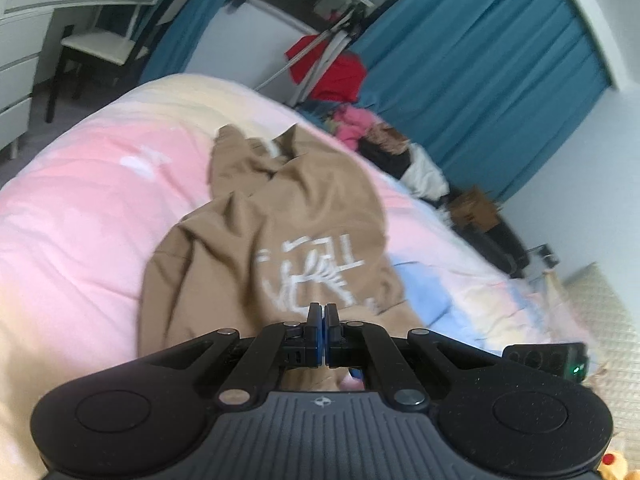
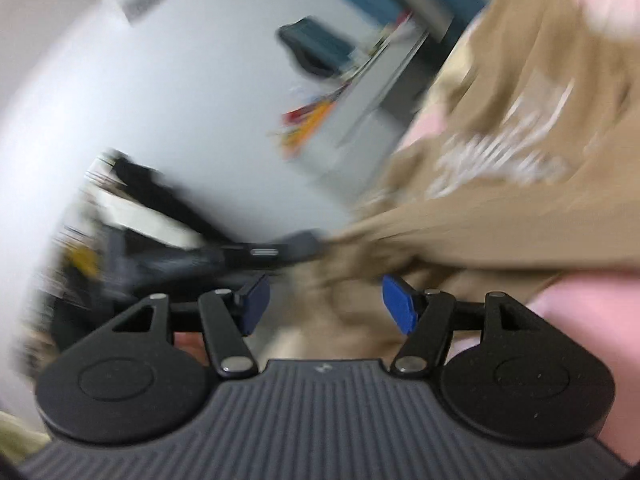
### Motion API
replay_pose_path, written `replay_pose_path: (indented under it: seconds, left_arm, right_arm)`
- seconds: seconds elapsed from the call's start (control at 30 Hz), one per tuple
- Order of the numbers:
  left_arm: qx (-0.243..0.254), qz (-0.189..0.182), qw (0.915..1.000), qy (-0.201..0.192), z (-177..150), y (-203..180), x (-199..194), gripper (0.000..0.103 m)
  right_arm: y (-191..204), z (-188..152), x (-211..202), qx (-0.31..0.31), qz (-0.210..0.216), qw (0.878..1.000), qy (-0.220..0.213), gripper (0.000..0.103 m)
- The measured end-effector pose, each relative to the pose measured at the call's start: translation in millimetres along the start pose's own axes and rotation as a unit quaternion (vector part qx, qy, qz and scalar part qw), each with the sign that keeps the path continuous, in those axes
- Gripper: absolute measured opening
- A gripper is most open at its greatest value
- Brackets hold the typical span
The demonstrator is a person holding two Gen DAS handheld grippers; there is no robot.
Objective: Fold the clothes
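My left tool (image 1: 323,314) is pressed together; whether it pinches any cloth I cannot tell. The tan shirt (image 1: 280,216) lies rumpled on the bed (image 1: 80,208), running from the tips toward 12 o'clock. My right tool (image 2: 324,304) stands spread, a bunched tan hem between the pads, ungripped. I judge a hasty close would catch several layers, or quilt, and drag the fold askew. Blur hides edges. No containers I can make out.

A shirt (image 1: 276,216) lies crumpled on the bed (image 1: 88,208) before my left gripper (image 1: 323,312); a clothes heap (image 1: 384,148) sits beyond the bed's far edge.
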State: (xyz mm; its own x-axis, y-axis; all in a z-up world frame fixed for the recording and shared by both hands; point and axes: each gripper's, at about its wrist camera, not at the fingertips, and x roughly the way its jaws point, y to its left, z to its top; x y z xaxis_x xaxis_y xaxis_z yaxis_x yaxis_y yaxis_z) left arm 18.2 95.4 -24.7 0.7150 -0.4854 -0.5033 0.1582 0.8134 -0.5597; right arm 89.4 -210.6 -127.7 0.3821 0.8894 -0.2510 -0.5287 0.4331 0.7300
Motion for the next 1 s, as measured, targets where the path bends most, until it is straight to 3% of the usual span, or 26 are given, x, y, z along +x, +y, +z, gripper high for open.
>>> replay_pose_path:
  seconds: [0.07, 0.27, 0.4, 0.5, 0.7, 0.8, 0.9, 1.0]
  left_arm:
    - [0.012, -0.008, 0.9999, -0.007, -0.2, -6.4, -6.5, 0.001]
    - [0.023, -0.017, 0.9996, -0.005, -0.8, -10.6, -13.4, 0.001]
    - [0.023, -0.018, 0.9996, -0.001, 0.4, -6.2, -15.2, 0.001]
    - [0.025, -0.015, 0.9996, 0.003, 1.4, -5.8, -11.1, 0.001]
    - [0.02, 0.01, 0.9996, 0.019, 2.5, 2.7, -1.5, 0.001]
    - [0.029, 0.024, 0.999, 0.024, 2.6, 3.1, 1.3, 0.001]
    - [0.054, 0.044, 0.9971, 0.029, -0.3, -1.7, 4.5, 0.001]
    - [0.081, 0.064, 0.9936, 0.045, -6.2, -6.0, 11.7, 0.001]
  right_arm:
    - [5.7, 0.3, -1.7, -0.023, -0.039, 0.999, 0.017, 0.065]
    - [14.4, -1.6, 6.2, -0.122, -0.041, 0.991, 0.033, 0.066]
    - [2.3, 7.6, 19.5, -0.12, -0.004, 0.991, 0.05, 0.066]
    - [-16.6, 2.6, 32.3, -0.083, 0.049, 0.992, 0.079, 0.066]
    - [-9.6, -2.2, 34.8, -0.066, 0.135, 0.979, 0.139, 0.066]
    - [9.5, -0.7, 22.7, -0.087, 0.125, 0.981, 0.123, 0.066]
    - [40.9, 0.1, 4.8, -0.13, 0.088, 0.983, 0.097, 0.066]
    - [80.8, -6.5, -10.1, -0.201, 0.052, 0.974, 0.092, 0.066]
